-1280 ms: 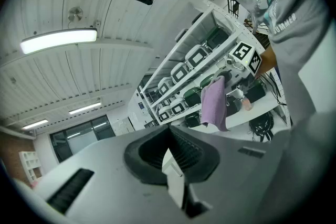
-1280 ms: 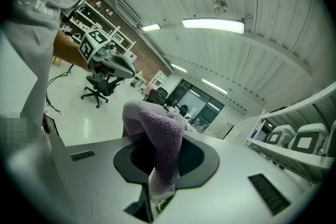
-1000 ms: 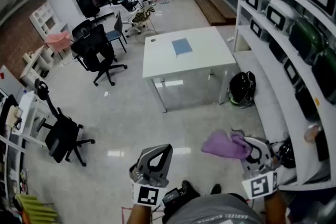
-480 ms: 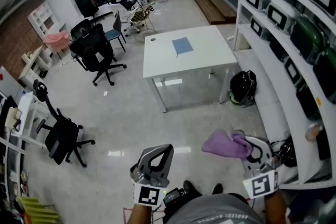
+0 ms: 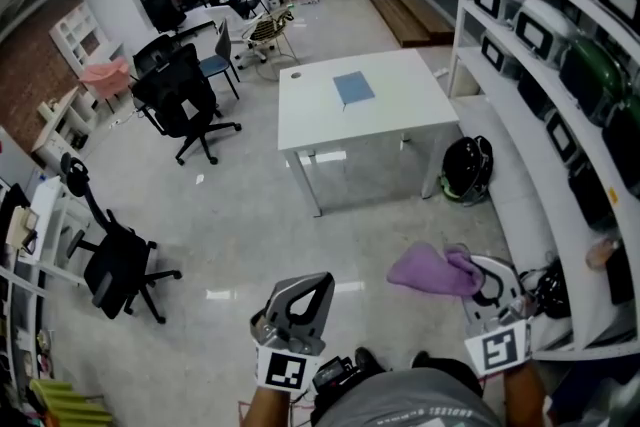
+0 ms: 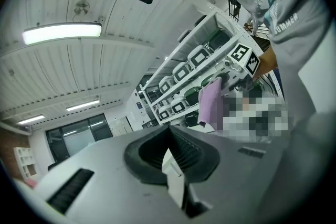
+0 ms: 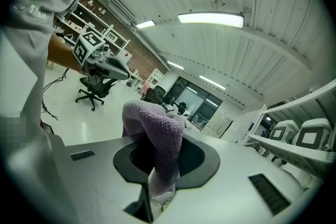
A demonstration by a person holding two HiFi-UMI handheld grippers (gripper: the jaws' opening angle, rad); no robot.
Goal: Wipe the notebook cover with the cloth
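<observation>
A blue notebook lies flat on the white table far ahead of me in the head view. My right gripper, low at the right, is shut on a purple cloth that droops to its left. In the right gripper view the cloth is pinched between the jaws and folds over them. My left gripper sits low at the centre, shut with nothing in it. Both grippers are well short of the table. The left gripper view looks up at the ceiling, with the cloth at the right.
White shelving with helmets and boxes runs down the right side. A black helmet lies on the floor by the table's right leg. Black office chairs stand left of the table, another nearer left. Open floor lies between me and the table.
The view has shifted slightly; the table and notebook sit a touch further right. Both grippers keep their hold and places in the frame.
</observation>
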